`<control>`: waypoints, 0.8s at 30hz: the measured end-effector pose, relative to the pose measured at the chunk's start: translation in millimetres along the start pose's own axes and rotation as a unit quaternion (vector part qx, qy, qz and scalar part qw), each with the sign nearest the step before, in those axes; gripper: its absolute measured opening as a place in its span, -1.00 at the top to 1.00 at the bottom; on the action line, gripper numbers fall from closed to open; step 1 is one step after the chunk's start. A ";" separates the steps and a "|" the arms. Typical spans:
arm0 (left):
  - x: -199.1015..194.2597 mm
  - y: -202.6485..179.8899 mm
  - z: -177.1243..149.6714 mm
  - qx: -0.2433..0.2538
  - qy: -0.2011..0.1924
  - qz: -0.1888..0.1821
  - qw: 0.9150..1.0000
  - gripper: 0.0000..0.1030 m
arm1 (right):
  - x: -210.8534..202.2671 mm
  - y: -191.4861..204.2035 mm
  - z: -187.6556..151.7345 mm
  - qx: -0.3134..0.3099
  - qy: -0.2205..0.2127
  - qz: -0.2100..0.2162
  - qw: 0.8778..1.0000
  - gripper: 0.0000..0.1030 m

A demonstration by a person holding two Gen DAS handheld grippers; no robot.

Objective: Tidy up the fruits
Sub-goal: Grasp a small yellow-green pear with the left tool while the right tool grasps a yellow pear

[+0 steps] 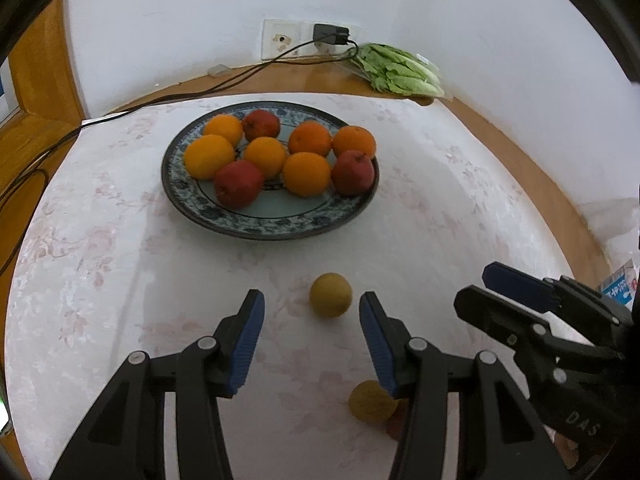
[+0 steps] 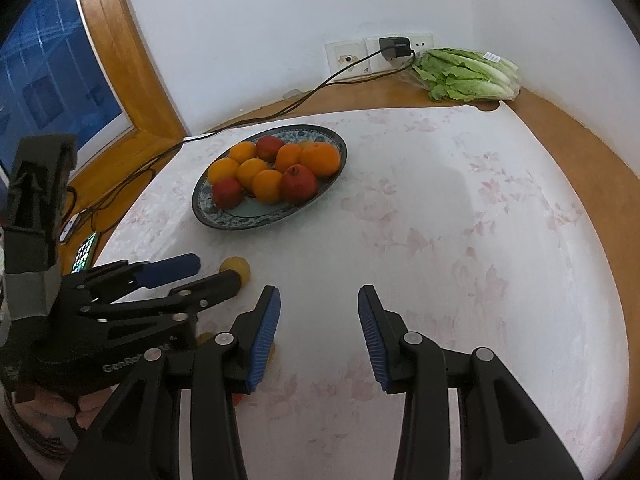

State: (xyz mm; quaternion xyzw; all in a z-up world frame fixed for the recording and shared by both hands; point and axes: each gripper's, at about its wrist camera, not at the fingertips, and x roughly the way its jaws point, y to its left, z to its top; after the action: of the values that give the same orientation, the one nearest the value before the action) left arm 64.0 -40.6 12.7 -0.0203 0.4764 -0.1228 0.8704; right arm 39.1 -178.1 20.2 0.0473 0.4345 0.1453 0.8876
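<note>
A blue-patterned plate (image 1: 276,222) holds several oranges and three red fruits; it also shows in the right wrist view (image 2: 240,220). A yellow-green fruit (image 1: 331,294) lies on the tablecloth just ahead of my open left gripper (image 1: 312,308), between its fingertips' line. A second yellow fruit (image 1: 370,402) lies under the left gripper's right finger, partly hidden. My right gripper (image 2: 318,304) is open and empty over bare cloth; it shows at the right of the left wrist view (image 1: 476,288). The left gripper (image 2: 216,270) shows in the right wrist view beside the yellow fruit (image 2: 237,267).
A bag of lettuce (image 1: 400,70) lies at the back by the wall socket and charger (image 1: 330,34). A black cable (image 1: 160,100) runs along the table's left. A phone (image 2: 85,255) lies on the wood at left. Wooden table rim (image 1: 540,168) curves at right.
</note>
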 end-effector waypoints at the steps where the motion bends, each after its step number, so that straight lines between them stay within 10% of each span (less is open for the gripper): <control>1: 1.1 -1.4 -0.3 0.002 0.000 -0.001 1.000 0.10 | -0.5 0.2 -0.7 0.001 0.000 0.000 1.000 0.19; 10: 2.3 -3.0 -0.9 0.005 0.002 -0.012 1.000 0.52 | 1.4 5.2 -4.4 -0.002 0.008 0.006 1.000 0.19; 24: -9.3 18.0 -2.6 -0.028 -0.004 -0.016 0.999 0.62 | 6.5 17.0 -12.3 -0.003 0.026 0.030 0.999 0.19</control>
State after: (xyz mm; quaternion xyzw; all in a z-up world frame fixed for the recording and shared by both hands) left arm 60.5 -20.8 16.2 -0.0525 0.4760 -0.1230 0.8692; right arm 29.5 -160.4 11.2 0.0537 0.4555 0.1747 0.8713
